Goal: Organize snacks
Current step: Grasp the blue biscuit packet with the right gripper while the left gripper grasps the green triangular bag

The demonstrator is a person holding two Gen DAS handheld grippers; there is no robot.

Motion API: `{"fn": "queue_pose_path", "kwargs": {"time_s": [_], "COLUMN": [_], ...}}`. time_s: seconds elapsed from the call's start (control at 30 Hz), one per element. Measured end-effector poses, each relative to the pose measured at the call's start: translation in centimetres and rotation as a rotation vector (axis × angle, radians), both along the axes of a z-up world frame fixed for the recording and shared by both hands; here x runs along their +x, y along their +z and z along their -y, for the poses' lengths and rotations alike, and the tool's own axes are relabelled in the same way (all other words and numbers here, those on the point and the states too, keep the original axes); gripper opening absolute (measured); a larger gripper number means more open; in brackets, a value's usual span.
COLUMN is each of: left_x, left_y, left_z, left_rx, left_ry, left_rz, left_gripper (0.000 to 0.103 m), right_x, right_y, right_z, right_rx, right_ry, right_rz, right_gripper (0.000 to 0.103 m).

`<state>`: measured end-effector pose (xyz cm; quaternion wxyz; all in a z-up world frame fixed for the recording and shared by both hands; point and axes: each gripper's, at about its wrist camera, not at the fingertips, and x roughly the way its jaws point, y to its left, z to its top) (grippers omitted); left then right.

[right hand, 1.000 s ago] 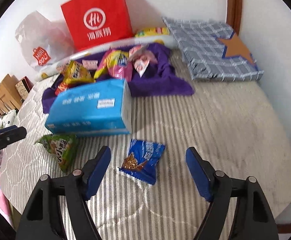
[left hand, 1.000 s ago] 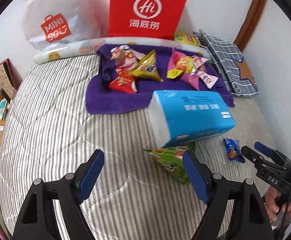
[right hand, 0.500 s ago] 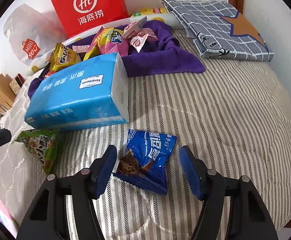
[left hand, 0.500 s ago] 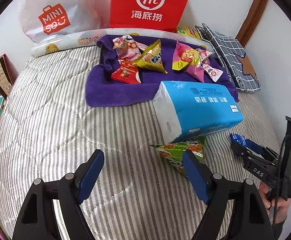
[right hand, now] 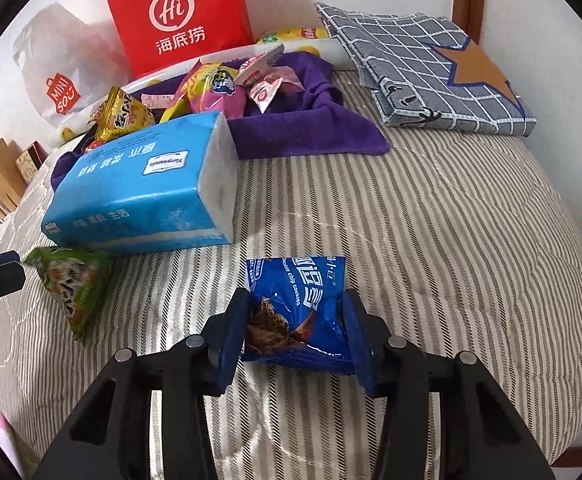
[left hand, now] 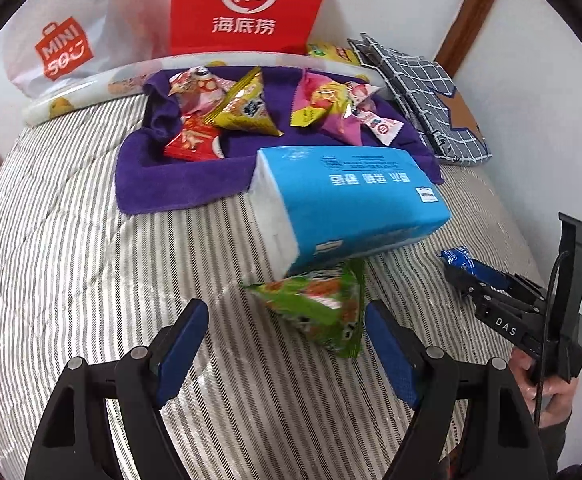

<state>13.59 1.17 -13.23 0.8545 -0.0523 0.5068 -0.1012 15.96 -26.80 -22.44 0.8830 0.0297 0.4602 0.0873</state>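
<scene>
My right gripper (right hand: 297, 326) has closed its pads on both sides of a blue chocolate chip cookie packet (right hand: 297, 304) lying on the striped bedcover; the packet also shows in the left wrist view (left hand: 457, 258). My left gripper (left hand: 287, 336) is open, just in front of a green snack bag (left hand: 317, 306), which lies half under a blue tissue pack (left hand: 343, 200). The green bag (right hand: 73, 282) and tissue pack (right hand: 147, 188) show in the right wrist view too. Several snack packets (left hand: 247, 108) lie on a purple towel (left hand: 179, 184) behind.
A red paper bag (left hand: 247, 4) and a white Miniso bag (left hand: 63, 52) stand against the wall. A folded checked cloth (right hand: 431, 76) lies at the back right. A rolled printed sheet (left hand: 91, 90) lies behind the towel. The striped bedcover (left hand: 71, 240) spreads left.
My right gripper moved forward over the blue cookie packet and closed its fingers onto it. My left gripper moved closer to the green snack bag and stayed open.
</scene>
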Motion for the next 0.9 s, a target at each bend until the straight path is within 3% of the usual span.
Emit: {"fn": "queue_pose_path", "kwargs": {"time_s": [0.4,0.9], "left_x": [1.4,2.3], "left_y": [-3.5,-4.2], "left_z": [2.5,2.7], "left_rx": [0.007,-0.027], "left_ry": [-0.009,0.019], "left_rz": [-0.064,-0.071], "left_gripper": [0.081,0.081], "right_x": [-1.0,-1.0], "right_y": [-0.2,-0.5], "right_z": [2.2,2.3], "right_rx": [-0.002,-0.006], "right_ry": [-0.034,-0.031], "right_rz": [-0.003,0.005], "right_gripper": [0.047,0.047]}}
